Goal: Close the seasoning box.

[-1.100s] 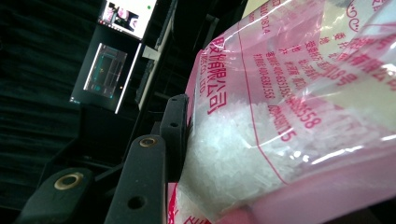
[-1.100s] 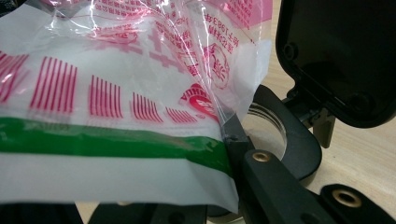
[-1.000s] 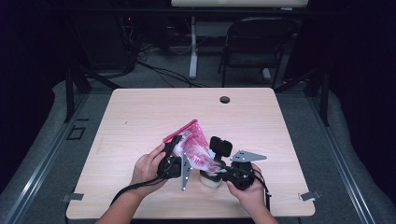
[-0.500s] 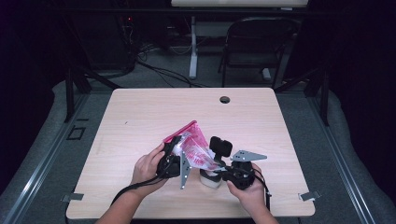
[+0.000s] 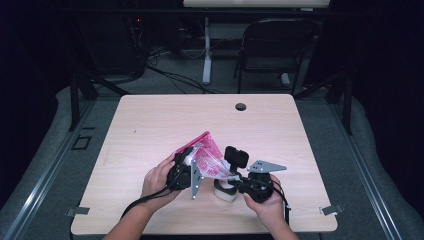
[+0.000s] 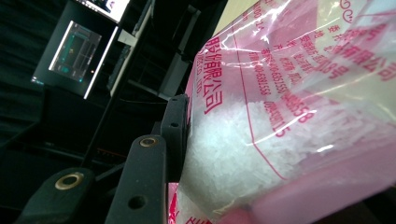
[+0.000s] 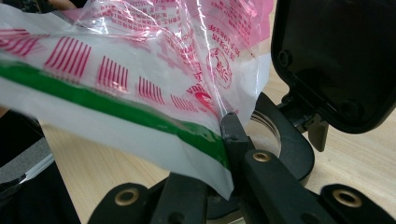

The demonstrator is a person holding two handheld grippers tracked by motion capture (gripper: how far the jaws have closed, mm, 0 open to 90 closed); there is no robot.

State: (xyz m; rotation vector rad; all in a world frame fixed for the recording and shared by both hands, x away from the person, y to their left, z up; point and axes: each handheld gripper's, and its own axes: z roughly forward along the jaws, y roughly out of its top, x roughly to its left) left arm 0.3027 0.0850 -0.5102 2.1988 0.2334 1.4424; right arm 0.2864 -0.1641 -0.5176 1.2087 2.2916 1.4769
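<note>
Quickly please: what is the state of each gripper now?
Left gripper: closed on the pink bag of white grains.
Right gripper: closed on the bag's green-striped edge.

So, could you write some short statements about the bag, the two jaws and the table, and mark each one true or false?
1. The right gripper is shut on the bag at its green-striped edge. True.
2. The bag holds white grains. True.
3. The print on the bag is blue. False: it is red and pink.
4. The bag lies flat on the table, untouched. False: both grippers hold it up; the left gripper is at its other side.
5. A round hole sits near the table's far edge. True.
</note>
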